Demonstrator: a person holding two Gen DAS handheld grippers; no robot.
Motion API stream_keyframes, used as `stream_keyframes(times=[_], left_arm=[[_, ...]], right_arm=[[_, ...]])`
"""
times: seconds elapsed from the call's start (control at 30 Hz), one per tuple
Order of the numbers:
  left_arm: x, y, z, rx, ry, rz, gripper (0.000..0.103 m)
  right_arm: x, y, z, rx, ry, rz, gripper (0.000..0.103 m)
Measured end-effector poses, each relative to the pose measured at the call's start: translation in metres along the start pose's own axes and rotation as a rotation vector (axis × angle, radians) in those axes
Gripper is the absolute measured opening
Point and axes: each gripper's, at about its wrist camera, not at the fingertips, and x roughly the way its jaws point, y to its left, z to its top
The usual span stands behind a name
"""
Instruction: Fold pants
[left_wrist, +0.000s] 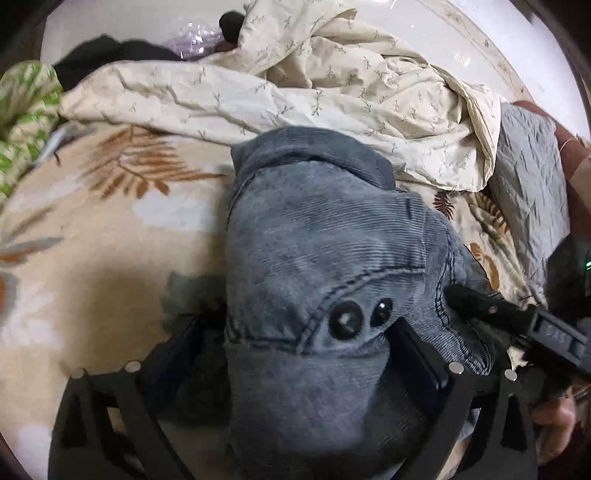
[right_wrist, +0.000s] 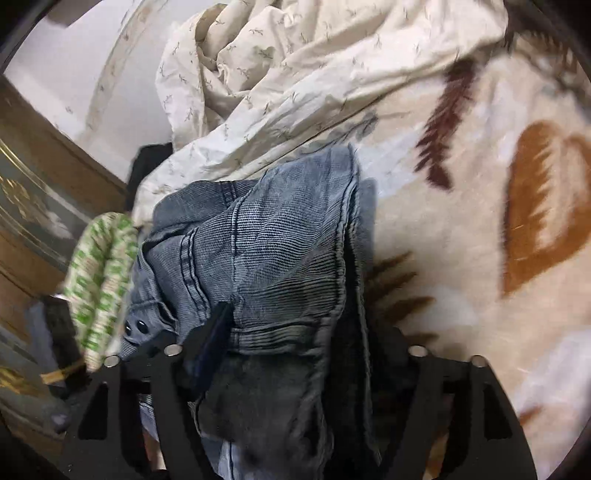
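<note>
Two grippers hold your grey-blue corduroy pants (left_wrist: 314, 258): your left gripper (left_wrist: 306, 354) pinches the waistband by the two dark buttons (left_wrist: 360, 315), your right gripper (right_wrist: 291, 332) clamps bunched cloth, and the pants hang over the leaf-print blanket (left_wrist: 92, 221) beside the crumpled cream sheet (left_wrist: 295, 96).

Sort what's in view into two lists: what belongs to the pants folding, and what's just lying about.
Part of the job:
- blue corduroy pants
- left gripper, shut on the pants
- right gripper, shut on the pants

Just lying about:
- cream sheet with twig print
- leaf-print blanket underneath
- green patterned cloth
- black garment
- grey quilted fabric
</note>
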Motion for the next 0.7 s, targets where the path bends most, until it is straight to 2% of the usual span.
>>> stream_keyframes(times=[0.2,0.33,0.47,0.6,0.7], left_arm=[[-0.073,-0.021,-0.013,0.081,-0.123,0.171,0.100],[-0.124,-0.026,-0.027,0.054,-0.159,0.300,0.100],[-0.181,-0.039,-0.062,0.067,-0.255,0.393,0.100],[-0.233,-0.060,-0.095,0.167,-0.285,0.464,0.101],[-0.275,-0.074,-0.115,0.218,-0.345,0.495,0.103]], right_arm=[[-0.090,0.040,-0.013,-0.124,-0.217,-0.099,0.074],[-0.165,0.082,-0.063,-0.254,-0.422,-0.153,0.083],[-0.216,0.125,-0.118,-0.346,-0.546,-0.171,0.087],[-0.243,0.161,-0.155,-0.418,-0.537,-0.138,0.089],[-0.260,0.181,-0.178,-0.427,-0.519,-0.134,0.089]])
